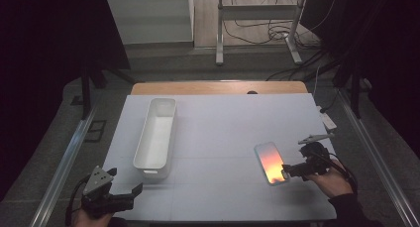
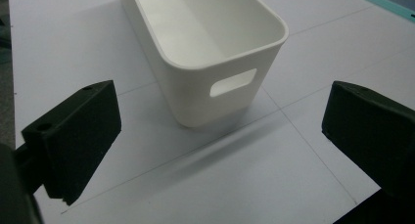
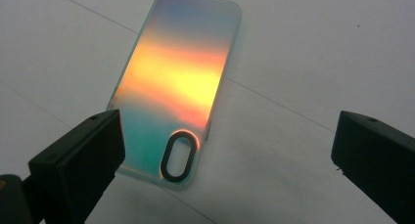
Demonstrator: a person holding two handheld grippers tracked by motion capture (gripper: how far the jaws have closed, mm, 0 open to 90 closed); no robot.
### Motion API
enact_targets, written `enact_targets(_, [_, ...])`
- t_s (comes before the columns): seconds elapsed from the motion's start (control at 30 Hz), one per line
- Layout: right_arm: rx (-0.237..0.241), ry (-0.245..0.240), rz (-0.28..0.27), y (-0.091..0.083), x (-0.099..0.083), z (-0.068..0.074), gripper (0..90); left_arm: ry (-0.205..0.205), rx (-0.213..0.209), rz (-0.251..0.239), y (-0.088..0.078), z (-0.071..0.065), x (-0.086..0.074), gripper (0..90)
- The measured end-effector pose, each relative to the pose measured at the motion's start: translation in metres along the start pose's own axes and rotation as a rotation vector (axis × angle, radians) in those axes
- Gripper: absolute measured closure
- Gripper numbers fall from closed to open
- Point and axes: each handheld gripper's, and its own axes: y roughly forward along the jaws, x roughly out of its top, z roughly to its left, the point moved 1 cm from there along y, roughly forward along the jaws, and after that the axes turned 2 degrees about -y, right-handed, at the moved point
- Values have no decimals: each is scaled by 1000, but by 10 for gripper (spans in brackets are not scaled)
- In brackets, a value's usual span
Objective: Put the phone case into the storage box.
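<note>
High view, and the white table (image 1: 223,133) takes up most of the scene, with a long white bin (image 1: 156,133) standing on its left half, open and with nothing visible inside. Over on the right half lies a phone case (image 1: 270,162), flat, back up, shimmering orange and teal, well apart from the bin. Left gripper (image 1: 122,194) hovers at the near-left corner, jaws spread wide with nothing between them, pointed at the bin's short end, where the left gripper view picks out a handle slot (image 2: 233,82). Right gripper (image 1: 284,171) sits just beside the case's near end, jaws gaping, gripping nothing; in its own view the left jaw overlaps the case's near corner, though contact can't be confirmed. The case looks thin, light, a bit flexible and glossy, so likely slippery and tricky to lift off a flat top. Best bet: pinch across the long edges, or catch the near end by the camera cutout (image 3: 179,155).
</note>
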Motion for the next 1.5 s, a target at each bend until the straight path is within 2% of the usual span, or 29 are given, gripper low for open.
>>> enact_targets(0.13, [10, 9, 2, 2, 4, -1, 0, 1, 0, 0, 0, 0, 0, 19])
enact_targets(0.3, [0, 0, 7, 4, 8, -1, 7, 1, 0, 0, 0, 0, 0, 19])
enact_targets(0.47, [-6, 2, 19, 6, 10, -1, 103, 2, 0, 0, 0, 0, 0, 20])
enact_targets(0.73, [21, -3, 36, 5, 15, -3, 533, 3, -1, 0, 0, 0, 0, 20])
enact_targets(0.77, [34, -7, 44, 6, 15, -4, 581, 3, -1, 0, 0, 0, 0, 21])
enact_targets(0.87, [34, -34, 68, 8, 15, -6, 760, 6, -2, 0, 0, -1, 0, 21])
enact_targets(0.97, [35, -33, 85, 10, 15, -7, 893, 7, -2, 0, 0, -1, 0, 21])
enact_targets(1.3, [70, -28, 129, 22, 7, -12, 894, 10, -4, -2, 0, -1, 0, 21])
enact_targets(1.5, [86, -45, 158, 28, 0, -10, 894, 12, -4, -1, 0, -1, 0, 21])
